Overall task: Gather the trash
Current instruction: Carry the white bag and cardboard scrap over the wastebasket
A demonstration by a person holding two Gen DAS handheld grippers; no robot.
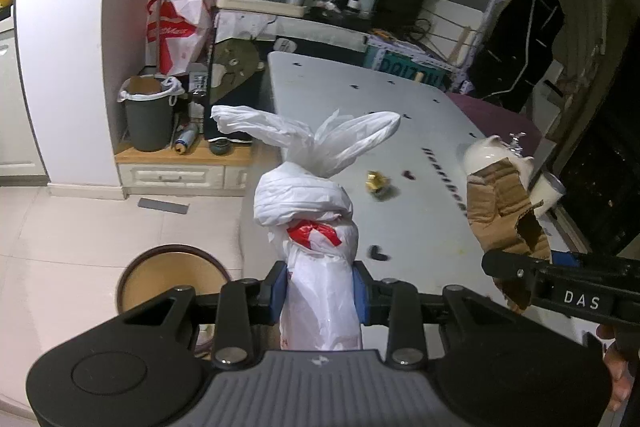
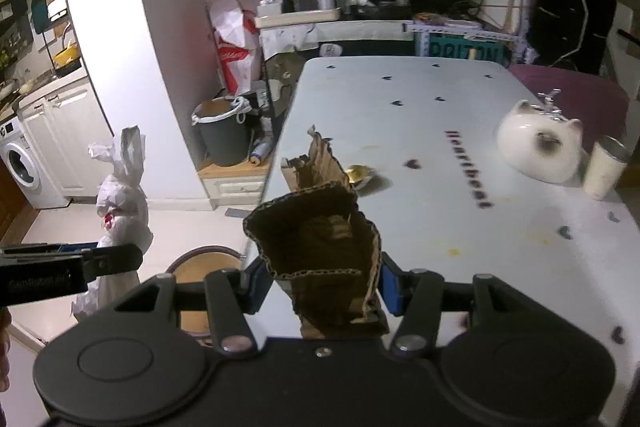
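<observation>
we carry both loads to the lined bin (image 1: 149,119) far left: left gripper (image 1: 320,293) clamps the knotted plastic bag (image 1: 308,203), right gripper (image 2: 320,285) pinches torn cardboard (image 2: 324,239); keep both grips firm.

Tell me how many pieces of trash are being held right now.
2. A tied white plastic bag sits in the left gripper, and torn cardboard in the right gripper.

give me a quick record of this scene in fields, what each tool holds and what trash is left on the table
left tool: shut on tied white plastic bag
right tool: shut on torn cardboard piece
left on table: crumpled gold wrapper
table: white, dark heart prints
also on table: white teapot, cup
bin: dark, lined, on low ledge beside the table
</observation>
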